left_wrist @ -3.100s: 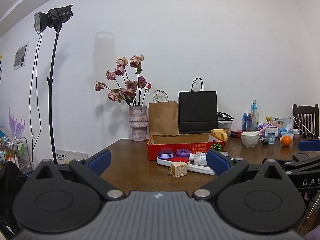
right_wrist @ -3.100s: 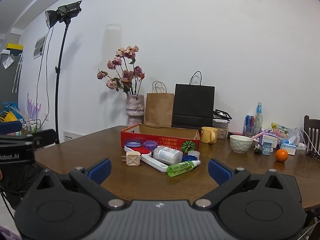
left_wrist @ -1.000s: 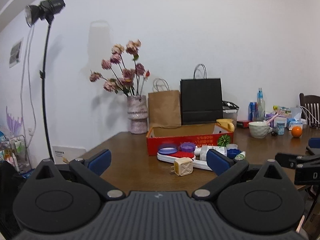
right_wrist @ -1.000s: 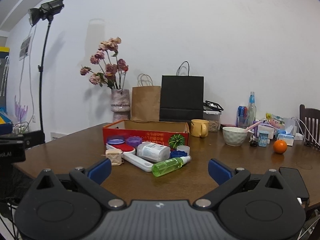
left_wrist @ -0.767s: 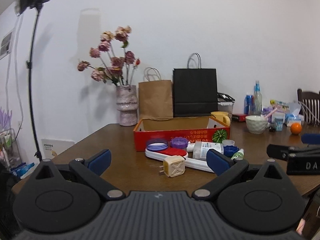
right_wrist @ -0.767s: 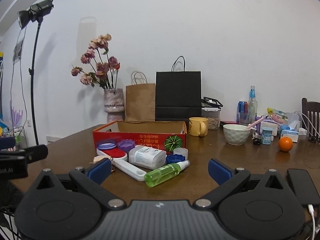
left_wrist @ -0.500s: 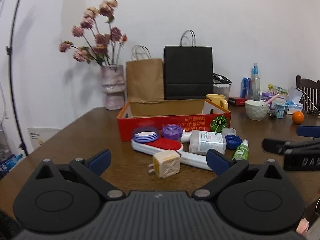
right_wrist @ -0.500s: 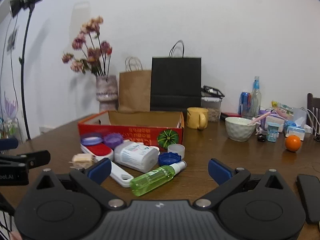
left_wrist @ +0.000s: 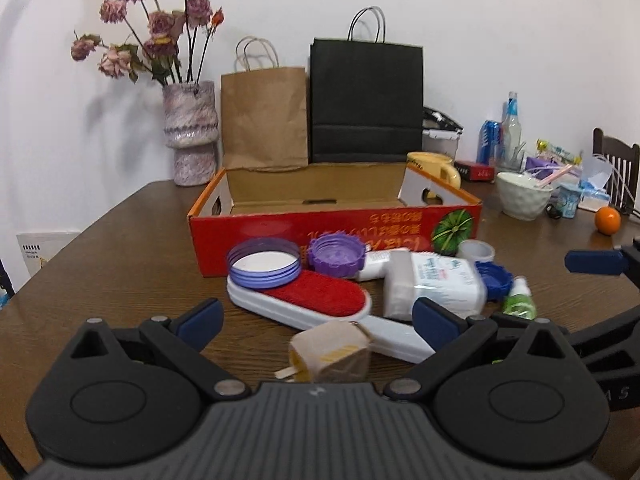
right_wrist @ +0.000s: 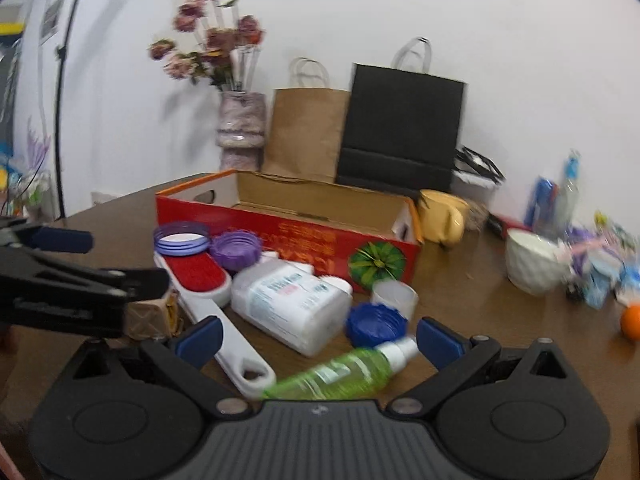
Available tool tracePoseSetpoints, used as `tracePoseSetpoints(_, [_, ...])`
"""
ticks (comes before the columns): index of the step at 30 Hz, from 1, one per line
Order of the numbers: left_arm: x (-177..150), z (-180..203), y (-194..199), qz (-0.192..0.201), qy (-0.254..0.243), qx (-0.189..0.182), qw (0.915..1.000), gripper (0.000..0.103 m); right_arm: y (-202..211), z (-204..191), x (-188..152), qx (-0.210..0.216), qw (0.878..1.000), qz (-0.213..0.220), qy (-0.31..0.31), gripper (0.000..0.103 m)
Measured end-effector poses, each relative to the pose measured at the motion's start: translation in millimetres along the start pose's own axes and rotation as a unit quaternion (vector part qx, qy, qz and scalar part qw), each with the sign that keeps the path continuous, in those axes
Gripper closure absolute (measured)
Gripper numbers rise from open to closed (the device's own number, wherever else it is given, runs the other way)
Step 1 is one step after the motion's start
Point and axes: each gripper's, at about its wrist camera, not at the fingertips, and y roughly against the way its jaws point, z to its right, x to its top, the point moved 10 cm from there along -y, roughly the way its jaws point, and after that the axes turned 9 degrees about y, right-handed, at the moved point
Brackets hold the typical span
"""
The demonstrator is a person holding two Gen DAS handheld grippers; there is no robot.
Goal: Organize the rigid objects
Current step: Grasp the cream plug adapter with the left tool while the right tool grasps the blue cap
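Low in the left wrist frame, the left gripper (left_wrist: 316, 322) spreads wide around a beige plug adapter (left_wrist: 330, 356) (blurred) lying before the red-padded lint brush (left_wrist: 304, 300). Right of centre lies the white bottle (right_wrist: 290, 306); the right gripper (right_wrist: 318, 340) gapes over a green spray bottle (right_wrist: 340, 374), below the red cardboard box (right_wrist: 288, 236).

Counted on the table (left_wrist: 120, 248): loose lids, bottles, bags and single pieces.

Three screw lids lie before the one red box (left_wrist: 336, 228): lavender lid (left_wrist: 263, 263), purple lid (left_wrist: 337, 254), blue lid (right_wrist: 376, 324). Two bottles: white bottle (left_wrist: 432, 286), green spray bottle (right_wrist: 340, 372). One clear cup (right_wrist: 394, 294), one lint brush (left_wrist: 316, 304), one plug adapter (left_wrist: 330, 354). Along the far edge: two paper bags, brown bag (left_wrist: 264, 116) and black bag (left_wrist: 366, 100); one vase (left_wrist: 191, 132), one yellow mug (left_wrist: 434, 168), one bowl (left_wrist: 524, 196), one orange (left_wrist: 607, 220).
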Motion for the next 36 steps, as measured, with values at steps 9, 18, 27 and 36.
tracePoseSetpoints(9, [-15.6,-18.8,-17.0,-0.036,0.021,-0.001,0.9991,0.001,-26.0,8.8,-4.9,-0.001,0.999,-0.028,0.031,0.009])
tracePoseSetpoints(18, [-23.1,-1.2,-31.2,-0.055,0.002,-0.004,0.9985,0.029,-51.9,60.2,-8.9,-0.024,0.999,-0.036,-0.017,0.023])
tracePoseSetpoints(27, [-26.2,2.5,-33.7,-0.069,-0.001,-0.022,0.9974,0.048,-94.1,64.5,-29.6,0.038,0.993,-0.098,-0.056,0.049])
tracePoseSetpoints(36, [-23.4,11.1,-39.0,-0.072,-0.013,-0.043,0.9964,0.047,-92.3,68.0,-27.2,0.034,0.994,-0.084,-0.068,0.05])
